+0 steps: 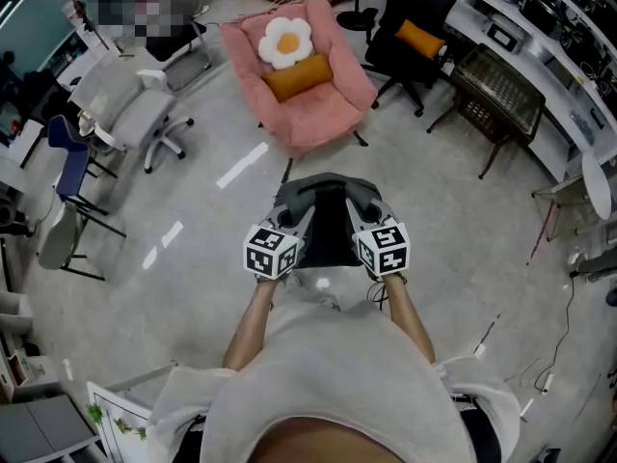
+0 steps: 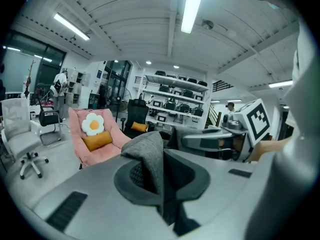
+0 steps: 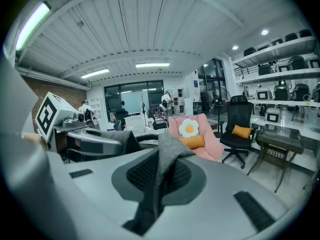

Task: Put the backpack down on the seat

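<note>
Backpack (image 1: 328, 230) is up in the air in front of the person, well short of the pink chair (image 1: 333, 114) at the far side. In the head view its long side runs near to far, grey end toward the chair. Left gripper (image 1: 297, 218) and right gripper (image 1: 359, 216) sit side by side, tipped slightly down. Each is clamped on a fold of the grey fabric, with both forearms stretched forward.

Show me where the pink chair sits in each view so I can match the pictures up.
Head view: pink chair at top centre, beyond the backpack.
Left gripper view: pink chair left of centre, at mid height.
Right gripper view: pink chair right of centre, at mid height.
Shared landmark: the black office chair with an orange cushion, just right of the pink chair in every picture.
</note>
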